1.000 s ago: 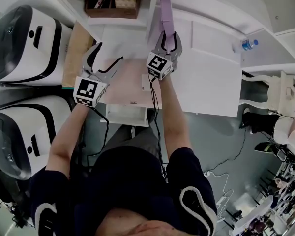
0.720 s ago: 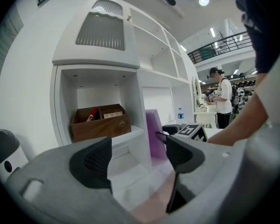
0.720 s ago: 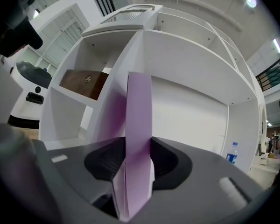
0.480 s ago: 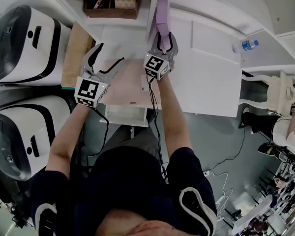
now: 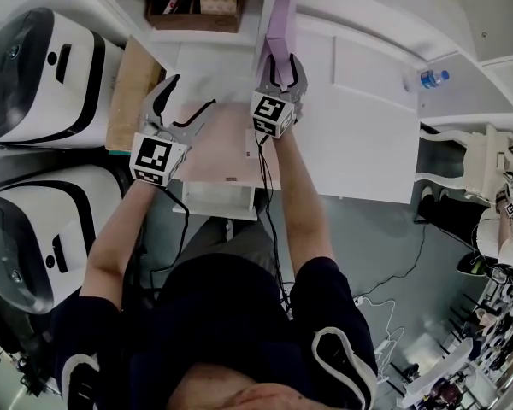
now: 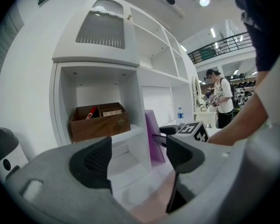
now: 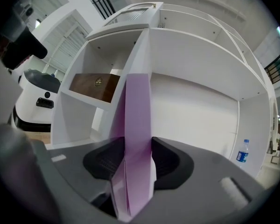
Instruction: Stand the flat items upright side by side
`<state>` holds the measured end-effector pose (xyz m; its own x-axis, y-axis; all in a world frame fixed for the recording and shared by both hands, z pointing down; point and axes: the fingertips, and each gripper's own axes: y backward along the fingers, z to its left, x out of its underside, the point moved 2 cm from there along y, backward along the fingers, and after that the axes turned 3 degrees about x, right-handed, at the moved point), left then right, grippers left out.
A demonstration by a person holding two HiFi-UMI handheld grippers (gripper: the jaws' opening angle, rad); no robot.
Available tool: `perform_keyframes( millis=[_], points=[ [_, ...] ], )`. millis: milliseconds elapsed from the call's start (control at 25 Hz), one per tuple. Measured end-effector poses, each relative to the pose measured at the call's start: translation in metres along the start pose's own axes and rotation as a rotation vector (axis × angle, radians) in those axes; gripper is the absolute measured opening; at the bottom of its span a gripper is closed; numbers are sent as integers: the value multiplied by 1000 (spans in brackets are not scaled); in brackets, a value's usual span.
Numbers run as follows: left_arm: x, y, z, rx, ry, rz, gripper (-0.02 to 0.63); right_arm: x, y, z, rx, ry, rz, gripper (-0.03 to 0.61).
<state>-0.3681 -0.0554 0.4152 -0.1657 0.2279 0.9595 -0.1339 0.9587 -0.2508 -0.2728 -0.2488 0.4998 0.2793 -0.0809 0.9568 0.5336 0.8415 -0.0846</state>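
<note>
A purple flat folder (image 5: 282,15) stands on edge against the white shelf divider (image 5: 263,24). My right gripper (image 5: 284,65) is shut on its near edge. In the right gripper view the folder (image 7: 137,125) fills the gap between both pads of that gripper (image 7: 137,155). A pink flat item (image 5: 227,148) lies on the white desk. My left gripper (image 5: 178,101) hovers over its left part, open with nothing between its fingers. The left gripper view shows that gripper (image 6: 137,155), and beyond it the purple folder (image 6: 154,136) with the right gripper on it.
A wooden box (image 5: 197,5) sits in the shelf compartment left of the divider. A water bottle (image 5: 427,78) stands far right on the desk. White machines (image 5: 43,75) and a brown board (image 5: 132,92) flank the left side. A person (image 6: 220,97) stands in the background.
My right gripper has shifted slightly left and forward with the purple folder, bringing it closer against the divider. The left gripper has stayed put.
</note>
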Motion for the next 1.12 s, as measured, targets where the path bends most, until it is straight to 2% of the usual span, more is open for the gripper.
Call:
perform_keyframes(
  millis=[320, 680, 920, 1120],
  points=[
    [5, 1, 0, -2, 4, 9, 376, 4, 5, 4, -54, 47, 22, 230],
    [4, -1, 1, 6, 9, 4, 383, 3, 13, -3, -49, 25, 34, 232],
    [7, -4, 1, 27, 34, 13, 383, 0, 32, -20, -69, -128, 70, 243],
    [11, -8, -2, 52, 66, 25, 383, -10, 61, -26, -138, -272, 108, 259]
  ],
)
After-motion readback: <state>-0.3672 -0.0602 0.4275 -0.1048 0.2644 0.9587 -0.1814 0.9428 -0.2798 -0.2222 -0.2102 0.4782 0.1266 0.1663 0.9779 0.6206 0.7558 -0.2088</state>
